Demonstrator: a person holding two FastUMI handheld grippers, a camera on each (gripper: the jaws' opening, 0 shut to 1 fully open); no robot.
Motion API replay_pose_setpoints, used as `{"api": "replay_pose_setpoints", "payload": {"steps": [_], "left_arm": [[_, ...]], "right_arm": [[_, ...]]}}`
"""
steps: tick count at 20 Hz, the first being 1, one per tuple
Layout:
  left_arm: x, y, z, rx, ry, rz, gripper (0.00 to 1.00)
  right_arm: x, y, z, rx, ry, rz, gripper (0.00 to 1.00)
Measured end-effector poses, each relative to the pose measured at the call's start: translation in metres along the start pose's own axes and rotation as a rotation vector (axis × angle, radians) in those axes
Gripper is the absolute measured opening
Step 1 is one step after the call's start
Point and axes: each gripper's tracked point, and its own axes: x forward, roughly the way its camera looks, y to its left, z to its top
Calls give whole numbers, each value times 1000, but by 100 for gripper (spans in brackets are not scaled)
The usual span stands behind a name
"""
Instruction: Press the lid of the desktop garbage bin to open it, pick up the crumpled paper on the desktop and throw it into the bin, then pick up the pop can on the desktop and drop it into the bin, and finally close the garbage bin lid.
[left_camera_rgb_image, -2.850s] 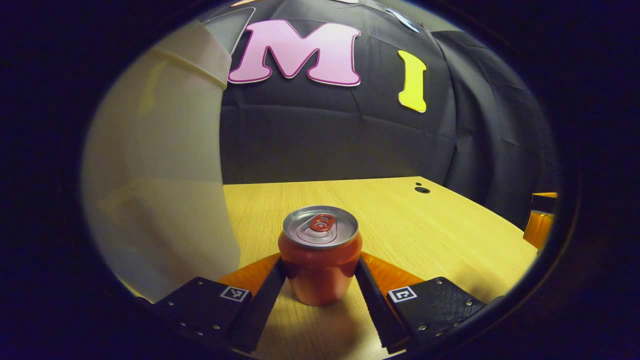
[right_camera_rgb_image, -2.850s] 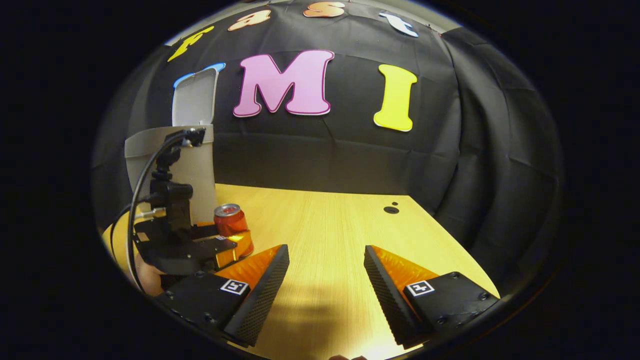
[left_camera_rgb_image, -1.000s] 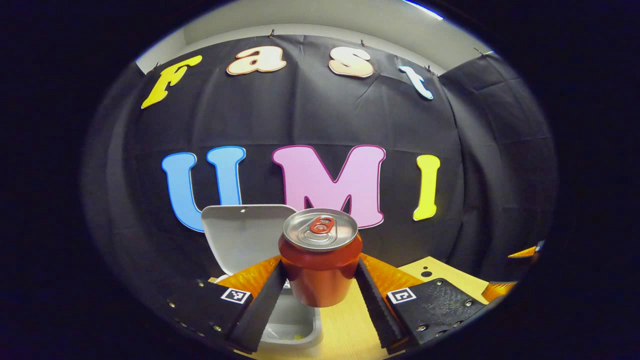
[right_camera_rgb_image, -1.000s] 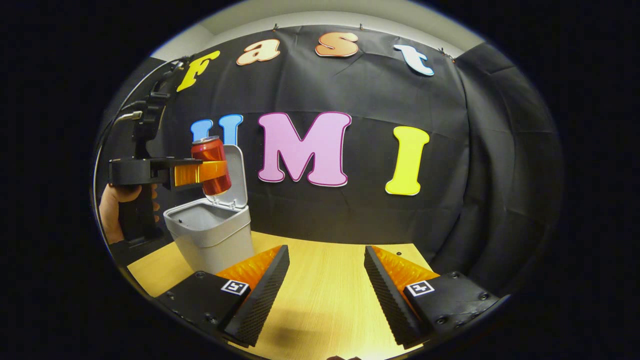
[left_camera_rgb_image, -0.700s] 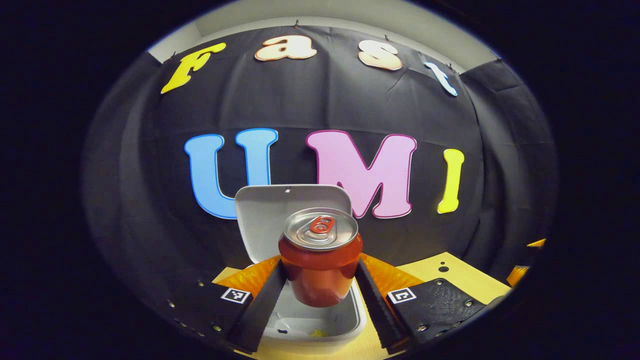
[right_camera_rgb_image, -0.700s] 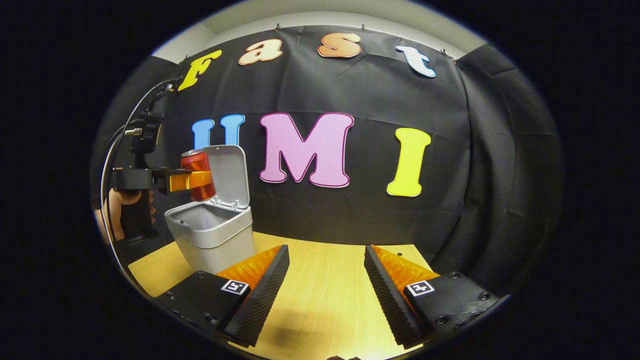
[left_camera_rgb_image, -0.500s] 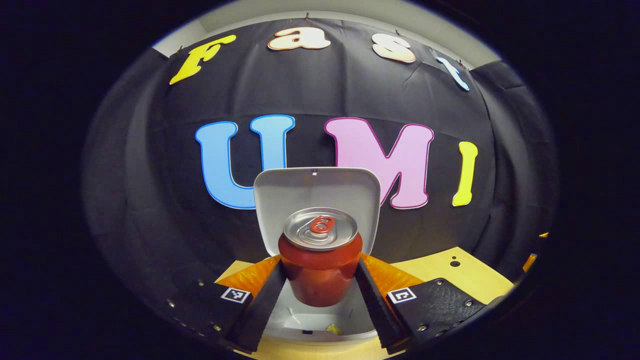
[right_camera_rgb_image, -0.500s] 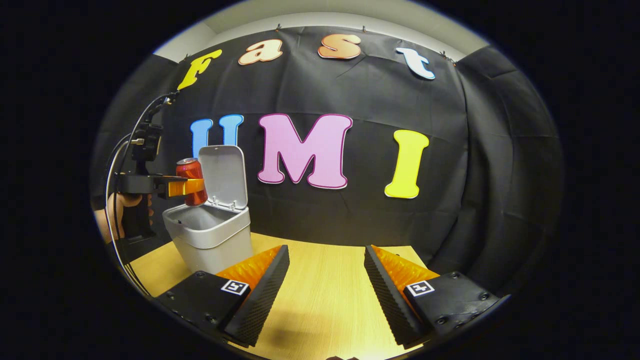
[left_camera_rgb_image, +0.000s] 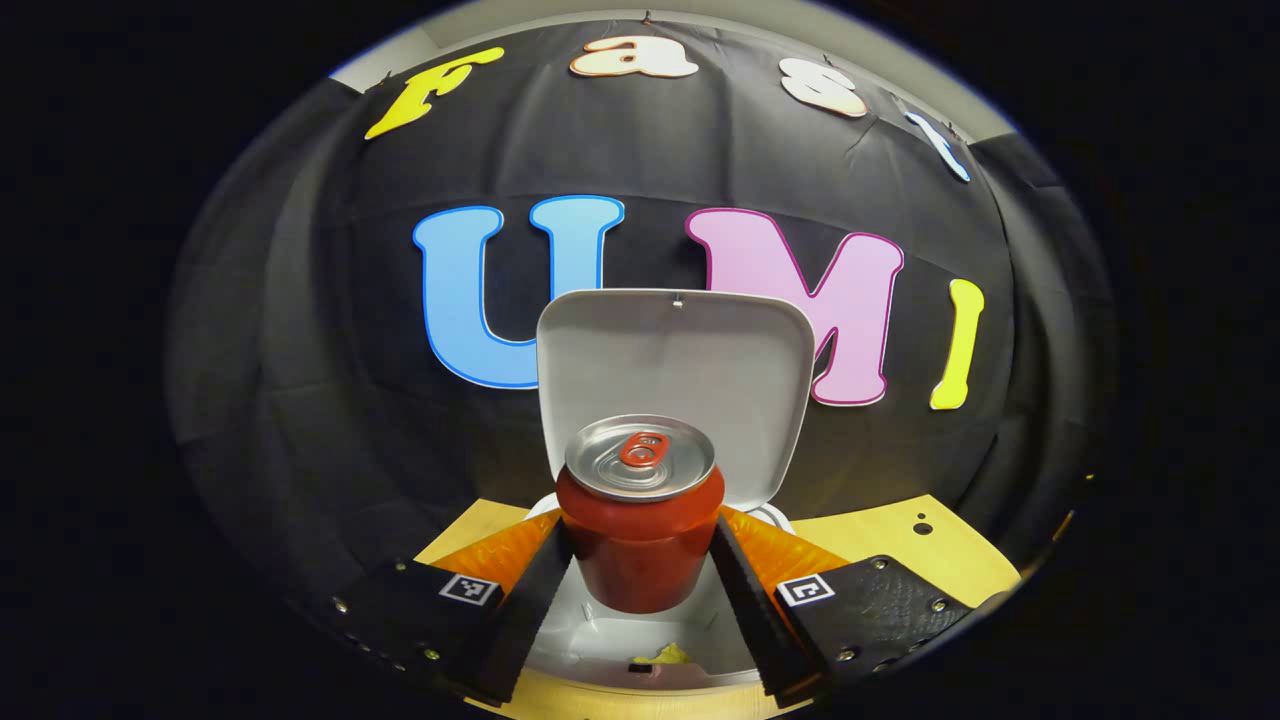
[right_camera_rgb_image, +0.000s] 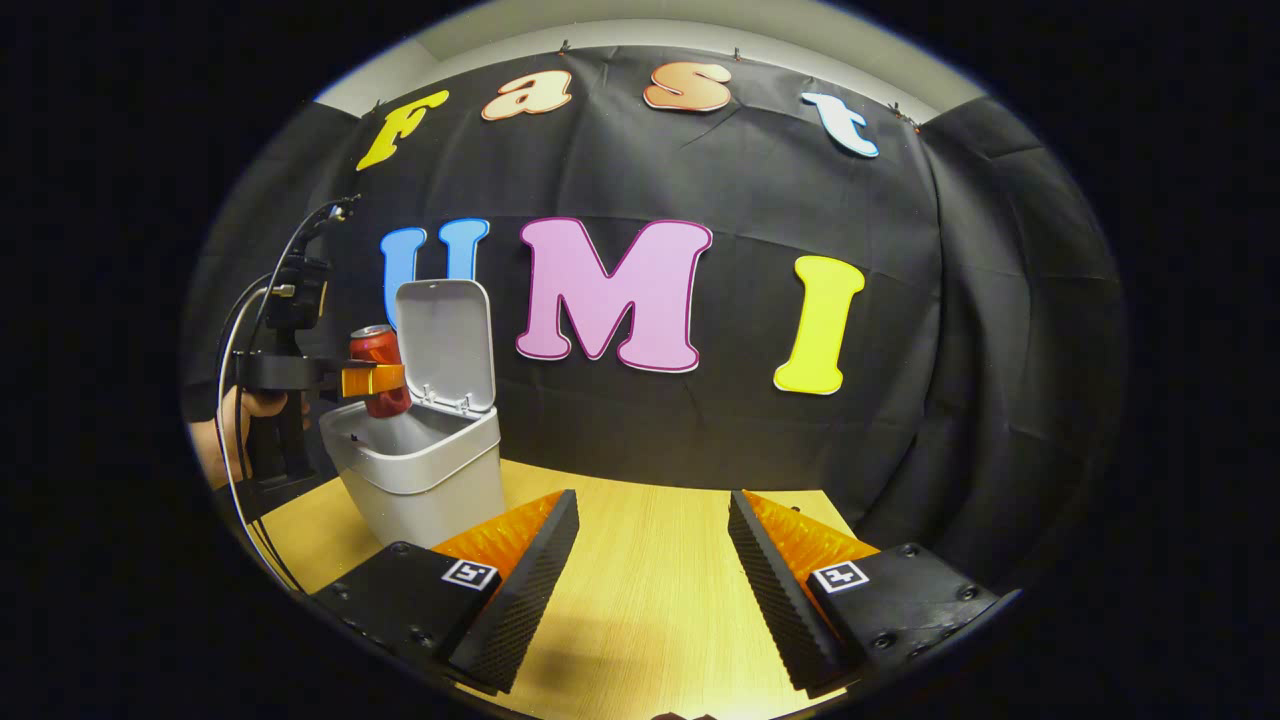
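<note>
In the right gripper view, far left, a person's hand (right_camera_rgb_image: 232, 430) holds the left gripper (right_camera_rgb_image: 385, 380) level over the open grey garbage bin (right_camera_rgb_image: 425, 480), which stands on the wooden desktop (right_camera_rgb_image: 650, 590) by the booth's dark wall. Both fingers of that gripper are clamped on the red pop can (right_camera_rgb_image: 380, 370), upright, its base just above the bin's rim. Behind it the lid (right_camera_rgb_image: 445, 340) stands raised on its hinge. In the left gripper view the can sits centred over the opening, with a yellowish scrap, probably the crumpled paper (left_camera_rgb_image: 668, 655), at the bottom. To the right, the right gripper (right_camera_rgb_image: 650, 590) hovers over bare desktop, jaws apart and empty. To release well, keep the can centred, clear of rim and lid, then part the fingers fully.
</note>
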Motion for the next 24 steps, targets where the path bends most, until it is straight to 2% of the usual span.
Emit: {"api": "replay_pose_setpoints", "payload": {"steps": [2,7,10,13,16,20,24], "left_arm": [[3,2,-2,29,13,10,86],[-1,-10,4,30,-9,-25,87],[-5,-5,13,70,-20,8,88],[-14,-7,46,89,-83,14,88],[-10,-7,64,123,-79,1,88],[-5,-4,103,49,-119,-15,87],[9,10,147,53,-178,-8,88]], "right_arm": [[1,2,-3,7,10,5,98],[0,3,-6,1,15,6,98],[-4,-1,-8,1,15,2,98],[-9,-7,-8,13,14,-10,98],[-14,-13,-5,28,13,-21,98],[-17,-22,2,35,9,-31,98],[-15,-27,12,16,-2,-31,98]]}}
